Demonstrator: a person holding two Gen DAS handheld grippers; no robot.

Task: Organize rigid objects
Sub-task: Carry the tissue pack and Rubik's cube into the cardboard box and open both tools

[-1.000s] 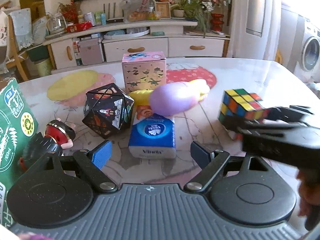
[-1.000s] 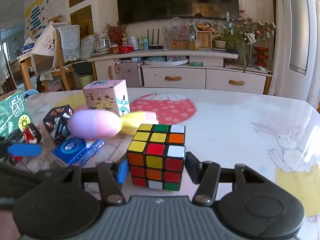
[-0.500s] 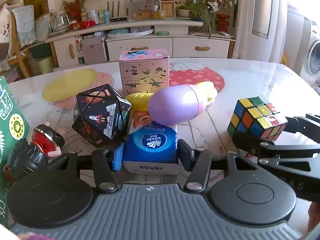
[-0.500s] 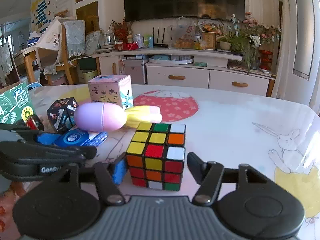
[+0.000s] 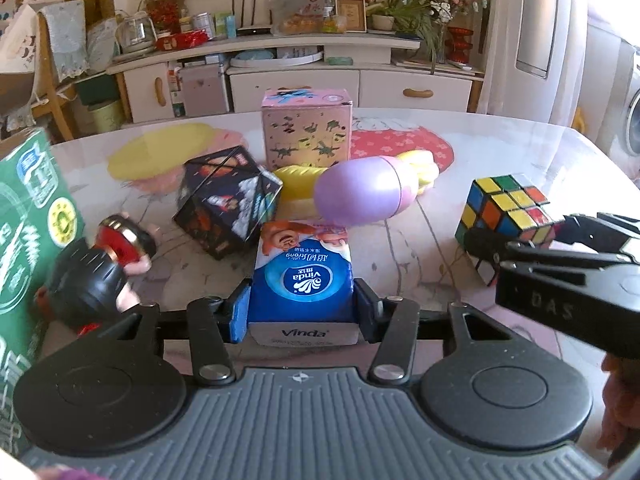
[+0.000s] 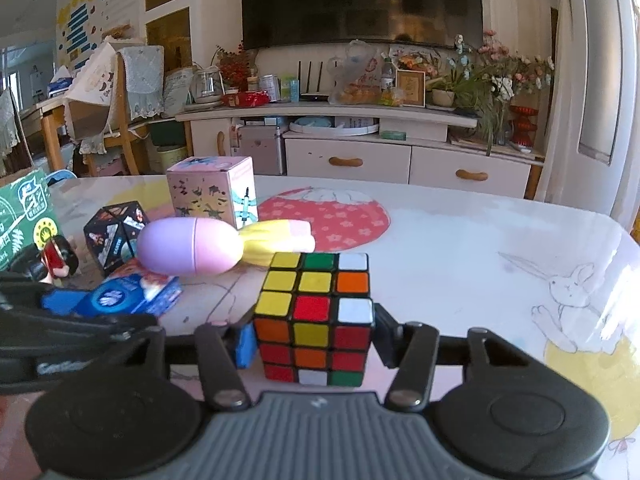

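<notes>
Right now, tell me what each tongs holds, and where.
Left tongs closing on the tissue pack's near end, by its sides. Right tongs closing on the cube's sides.

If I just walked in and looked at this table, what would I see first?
Probably the bright colour cube, standing near the table's front edge between the fingers of the right tool, whose jaws are closing on it. Next, the blue tissue pack between the fingers of the left tool, also closing. Behind that lies a big purple egg, in front of a pink box.
</notes>
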